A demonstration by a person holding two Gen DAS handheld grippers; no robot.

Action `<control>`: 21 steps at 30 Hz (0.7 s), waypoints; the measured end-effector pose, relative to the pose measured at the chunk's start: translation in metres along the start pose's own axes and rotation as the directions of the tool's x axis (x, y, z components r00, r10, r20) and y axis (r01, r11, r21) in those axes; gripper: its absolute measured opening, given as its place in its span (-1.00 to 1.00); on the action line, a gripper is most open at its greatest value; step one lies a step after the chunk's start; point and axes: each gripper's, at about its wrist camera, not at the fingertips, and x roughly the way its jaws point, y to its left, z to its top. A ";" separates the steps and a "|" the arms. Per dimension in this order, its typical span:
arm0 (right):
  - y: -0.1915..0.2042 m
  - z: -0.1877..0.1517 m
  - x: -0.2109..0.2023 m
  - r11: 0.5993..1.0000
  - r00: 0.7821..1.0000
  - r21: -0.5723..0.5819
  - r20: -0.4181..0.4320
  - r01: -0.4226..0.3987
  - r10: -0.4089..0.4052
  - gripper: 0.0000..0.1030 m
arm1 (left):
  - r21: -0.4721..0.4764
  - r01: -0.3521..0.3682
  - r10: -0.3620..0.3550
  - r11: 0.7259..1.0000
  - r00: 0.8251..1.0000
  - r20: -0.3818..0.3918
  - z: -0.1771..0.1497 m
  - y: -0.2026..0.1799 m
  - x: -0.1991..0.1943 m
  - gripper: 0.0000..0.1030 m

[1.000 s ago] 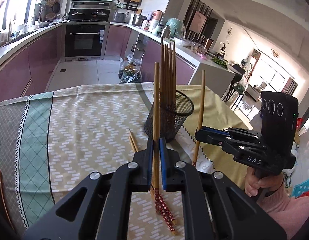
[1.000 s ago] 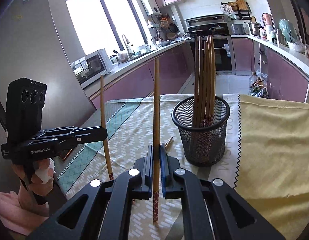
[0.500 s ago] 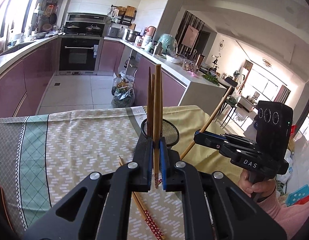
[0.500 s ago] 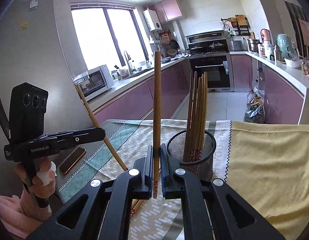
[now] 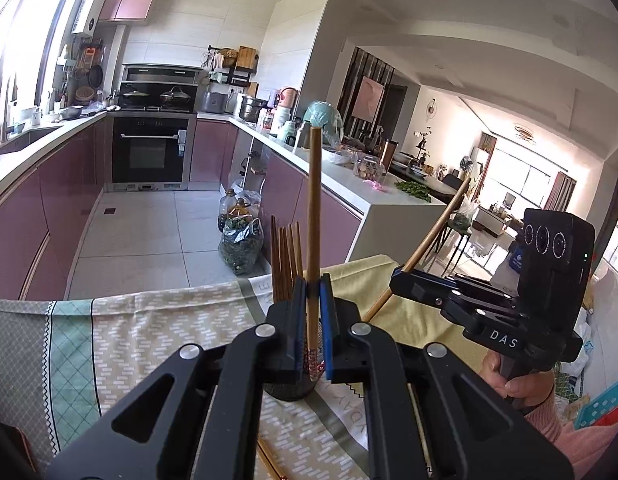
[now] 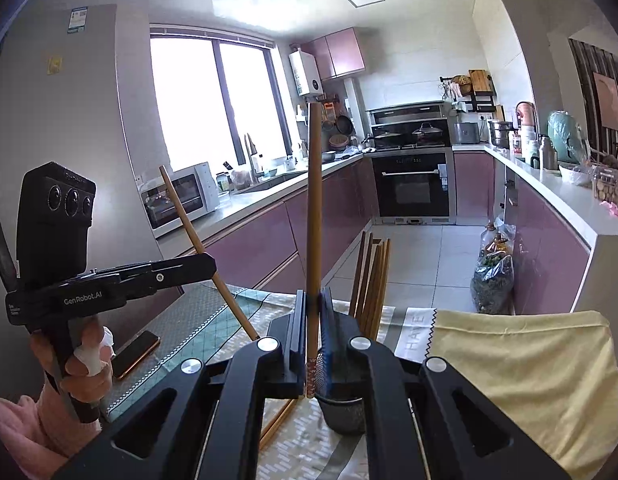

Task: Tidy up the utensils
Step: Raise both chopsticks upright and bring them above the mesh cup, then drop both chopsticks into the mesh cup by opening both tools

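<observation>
My left gripper (image 5: 311, 292) is shut on a wooden chopstick (image 5: 313, 208), held upright above the black mesh holder (image 5: 287, 390). The holder is mostly hidden behind the fingers and has several chopsticks (image 5: 285, 260) standing in it. My right gripper (image 6: 312, 308) is shut on another wooden chopstick (image 6: 313, 208), upright over the same holder (image 6: 343, 412). Each gripper shows in the other's view, the right one (image 5: 397, 280) and the left one (image 6: 211, 264), with its chopstick tilted. Loose chopsticks (image 5: 271, 460) lie on the tablecloth (image 5: 129, 340) below.
A phone (image 6: 135, 354) lies on the table at the left edge. A yellow cloth (image 6: 517, 360) covers the table's right side. Kitchen counters, an oven (image 6: 413, 188) and a bag on the floor (image 5: 241, 244) lie beyond the table.
Both grippers have risen with their chopsticks and now look down less on the table. The holder has dropped low in both views, behind the fingers.
</observation>
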 end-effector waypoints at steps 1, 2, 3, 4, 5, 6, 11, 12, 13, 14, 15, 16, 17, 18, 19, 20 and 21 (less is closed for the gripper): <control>0.000 0.002 0.001 1.000 1.000 -0.003 0.002 0.006 -0.006 -0.89 | 0.005 -0.002 0.002 1.000 1.000 0.002 0.003 -0.002 0.002 -0.86; -0.001 0.002 0.001 1.000 1.000 -0.004 0.003 0.009 -0.009 -0.89 | 0.009 -0.008 0.008 1.000 1.000 0.005 0.006 -0.003 0.004 -0.86; -0.003 0.004 0.003 1.000 1.000 -0.004 0.002 0.012 -0.012 -0.89 | 0.015 -0.014 0.014 1.000 1.000 0.004 0.008 -0.004 0.007 -0.86; -0.005 0.005 0.005 1.000 1.000 -0.005 0.000 0.017 -0.017 -0.89 | 0.023 -0.020 0.020 1.000 1.000 0.000 0.010 -0.006 0.011 -0.86; -0.007 0.006 0.008 1.000 1.000 -0.004 -0.003 0.021 -0.021 -0.89 | 0.028 -0.027 0.027 0.999 1.000 -0.007 0.011 -0.007 0.015 -0.86; -0.009 0.006 0.010 1.000 1.000 -0.002 -0.007 0.024 -0.024 -0.89 | 0.031 -0.036 0.037 0.999 0.999 -0.016 0.012 -0.007 0.019 -0.86; -0.015 0.006 0.027 0.999 0.998 0.004 -0.046 0.036 -0.036 -0.89 | 0.058 -0.078 0.082 0.995 0.994 -0.070 0.008 -0.008 0.042 -0.86; -0.015 0.004 0.031 0.999 0.998 0.004 -0.059 0.039 -0.038 -0.89 | 0.063 -0.077 0.083 0.995 0.993 -0.087 0.007 -0.008 0.048 -0.86; -0.016 0.005 0.036 0.999 0.996 0.005 -0.074 0.042 -0.041 -0.89 | 0.067 -0.075 0.082 0.995 0.991 -0.106 0.006 -0.008 0.053 -0.86; -0.017 0.003 0.040 0.999 0.995 0.005 -0.089 0.042 -0.042 -0.89 | 0.071 -0.071 0.080 0.995 0.989 -0.128 0.005 -0.007 0.058 -0.86; -0.017 0.002 0.043 0.999 0.994 0.005 -0.106 0.042 -0.042 -0.89 | 0.076 -0.063 0.073 0.995 0.986 -0.151 0.003 -0.005 0.062 -0.86; -0.018 0.000 0.048 0.999 0.991 0.005 -0.124 0.044 -0.043 -0.89 | 0.078 -0.059 0.072 0.995 0.983 -0.166 0.001 -0.004 0.066 -0.86; -0.019 -0.001 0.051 0.999 0.990 0.004 -0.137 0.046 -0.045 -0.89 | 0.082 -0.064 0.078 0.995 0.981 -0.176 -0.001 -0.003 0.069 -0.86; -0.020 -0.003 0.056 0.999 0.986 0.004 -0.158 0.046 -0.045 -0.89 | 0.091 -0.066 0.082 0.994 0.979 -0.189 -0.002 -0.003 0.072 -0.86; -0.020 -0.005 0.060 0.999 0.984 0.006 -0.175 0.047 -0.045 -0.89 | 0.099 -0.068 0.087 0.993 0.976 -0.202 -0.004 -0.002 0.076 -0.86; -0.020 -0.008 0.063 0.999 0.981 0.009 -0.191 0.046 -0.044 -0.89 | 0.103 -0.072 0.092 0.992 0.973 -0.212 -0.006 -0.001 0.079 -0.86; -0.021 -0.010 0.068 0.999 0.977 0.011 -0.210 0.047 -0.044 -0.89 | 0.107 -0.071 0.093 0.992 0.970 -0.224 -0.006 0.000 0.082 -0.86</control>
